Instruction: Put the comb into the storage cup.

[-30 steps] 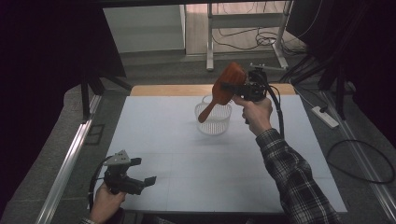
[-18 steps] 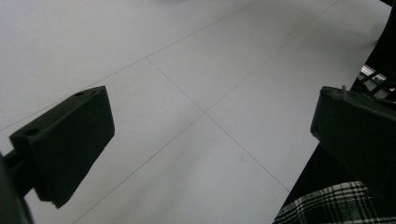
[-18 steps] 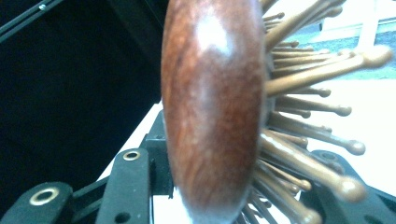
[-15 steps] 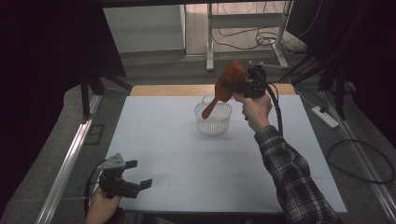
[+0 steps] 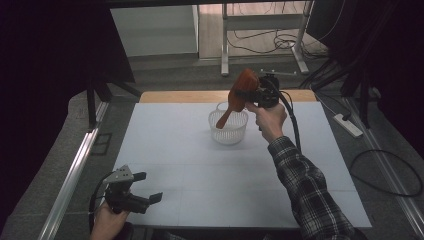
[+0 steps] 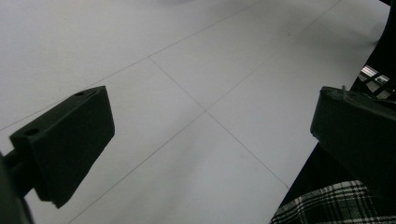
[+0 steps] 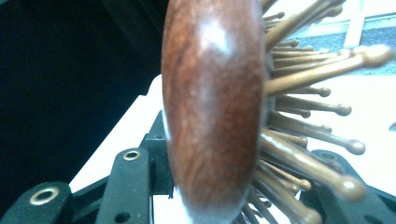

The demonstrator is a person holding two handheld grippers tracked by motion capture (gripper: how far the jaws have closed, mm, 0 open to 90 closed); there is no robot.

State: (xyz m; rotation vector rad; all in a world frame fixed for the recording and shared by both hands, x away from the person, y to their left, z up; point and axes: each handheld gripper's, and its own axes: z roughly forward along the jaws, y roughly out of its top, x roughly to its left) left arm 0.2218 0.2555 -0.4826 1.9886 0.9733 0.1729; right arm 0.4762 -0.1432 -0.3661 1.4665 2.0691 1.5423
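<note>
A reddish-brown wooden hairbrush (image 5: 243,88) hangs tilted over the table's far middle, its handle pointing down into a white mesh basket (image 5: 228,132). My right gripper (image 5: 253,93) is shut on the brush's head. In the right gripper view the brush's glossy back (image 7: 215,102) stands edge-on, its knob-tipped wooden bristles pointing right, and my right gripper (image 7: 233,198) clamps it from both sides. My left gripper (image 5: 149,187) hovers near the table's front left corner, open and holding nothing. In the left gripper view, my left gripper (image 6: 210,140) has only the white surface between its fingers.
A white sheet (image 5: 165,145) with faint fold lines covers the table, and a wooden strip (image 5: 170,96) shows at its far edge. A metal rail (image 5: 75,170) runs along the left side. A power strip (image 5: 348,125) and cables lie on the floor at right.
The left gripper has drifted slightly toward the near edge. The right gripper and the brush have stayed in place over the basket.
</note>
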